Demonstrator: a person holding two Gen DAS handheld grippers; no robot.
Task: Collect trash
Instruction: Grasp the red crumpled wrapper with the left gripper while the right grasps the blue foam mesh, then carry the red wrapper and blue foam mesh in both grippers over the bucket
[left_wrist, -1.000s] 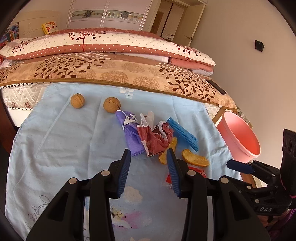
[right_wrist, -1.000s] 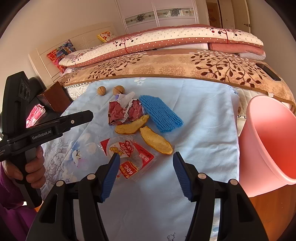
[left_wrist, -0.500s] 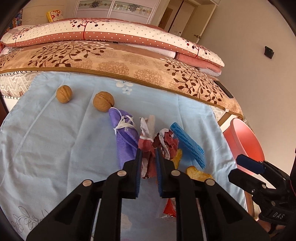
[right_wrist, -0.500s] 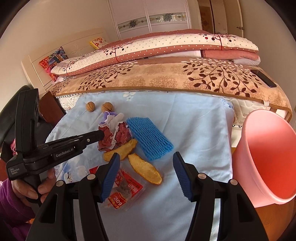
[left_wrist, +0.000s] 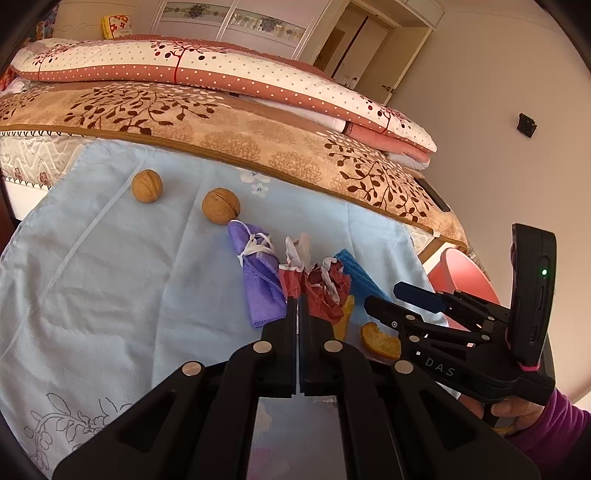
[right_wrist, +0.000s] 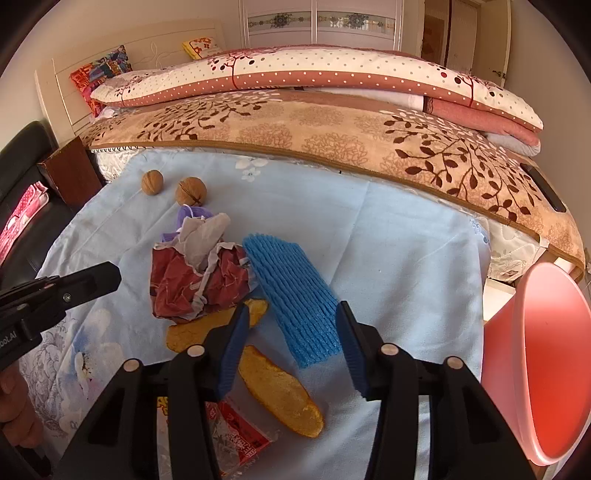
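Trash lies on a light blue cloth (right_wrist: 406, 258): a crumpled red wrapper (right_wrist: 199, 284), a blue foam net (right_wrist: 291, 295), two orange peels (right_wrist: 280, 395) (right_wrist: 214, 325), a snack packet (right_wrist: 240, 439) and a purple mask (left_wrist: 258, 291). My left gripper (left_wrist: 297, 297) is shut, its tips at the wrapper's (left_wrist: 325, 295) near edge. In the right wrist view a strip of cloth shows between the left gripper (right_wrist: 110, 273) and the wrapper. My right gripper (right_wrist: 291, 308) straddles the foam net with its jaws closing; the pads stand clear of the net.
Two walnuts (left_wrist: 147, 185) (left_wrist: 221, 205) sit at the far left of the cloth. A pink bin (right_wrist: 546, 362) stands off the right edge. Folded quilts and a dark phone (right_wrist: 546, 192) lie on the bed behind.
The left jaws went from wide apart to fully together while nearing the red wrapper. The right gripper moved forward past the packet and peels to the foam net, and its jaws narrowed.
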